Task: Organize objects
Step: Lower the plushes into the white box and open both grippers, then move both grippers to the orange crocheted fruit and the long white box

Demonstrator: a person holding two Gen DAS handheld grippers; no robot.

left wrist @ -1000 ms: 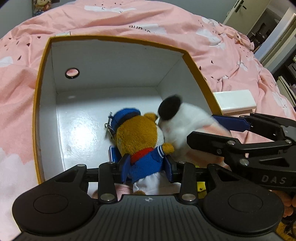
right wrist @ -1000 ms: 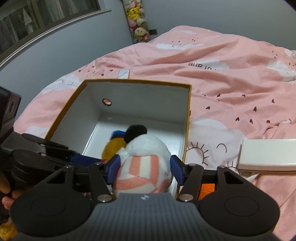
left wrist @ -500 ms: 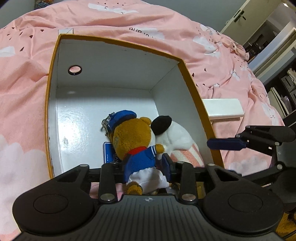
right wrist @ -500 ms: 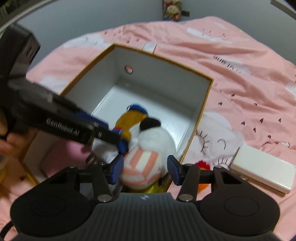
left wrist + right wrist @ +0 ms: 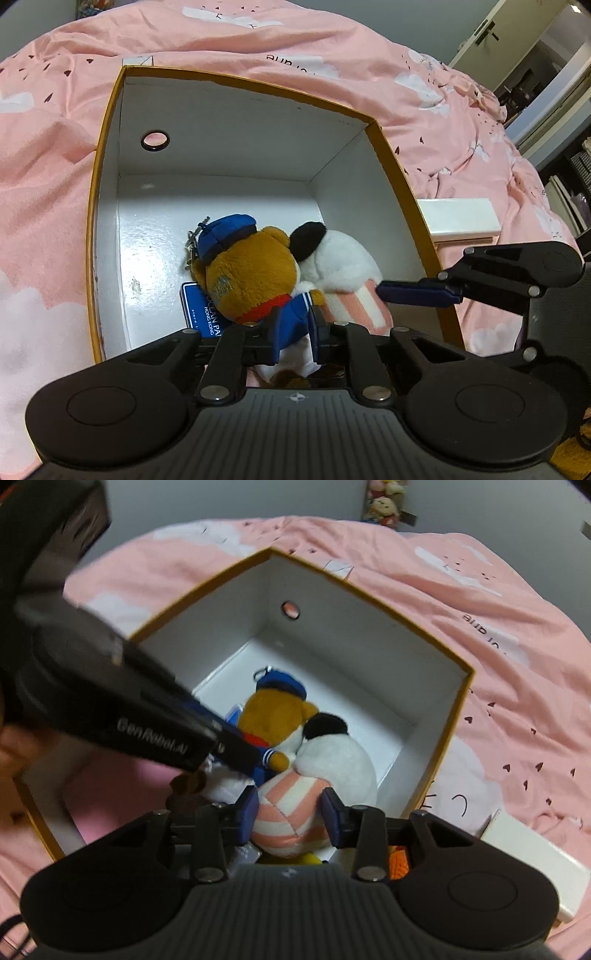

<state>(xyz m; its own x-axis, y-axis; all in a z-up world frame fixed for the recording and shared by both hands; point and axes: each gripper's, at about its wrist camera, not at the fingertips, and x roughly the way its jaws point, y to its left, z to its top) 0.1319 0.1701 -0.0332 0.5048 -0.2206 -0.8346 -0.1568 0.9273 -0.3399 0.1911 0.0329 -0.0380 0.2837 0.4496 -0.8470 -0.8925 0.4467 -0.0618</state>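
1. Left gripper point(image 5: 293, 341) pinches the sailor bear point(image 5: 255, 280), low inside the box point(image 5: 107, 122).
2. Only the right wrist view shows the right gripper point(image 5: 290, 818) spread, flanking the white plush point(image 5: 332, 771), barely touching.
3. Only the left wrist view shows the bear's blue tag point(image 5: 199, 308).

Light is dim and warm on my feeds. Glare sits on the box floor point(image 5: 155, 236) ahead-left of my left fingers. Right view is softer; left gripper body point(image 5: 110, 701) blurs. Fisheye bends edges.
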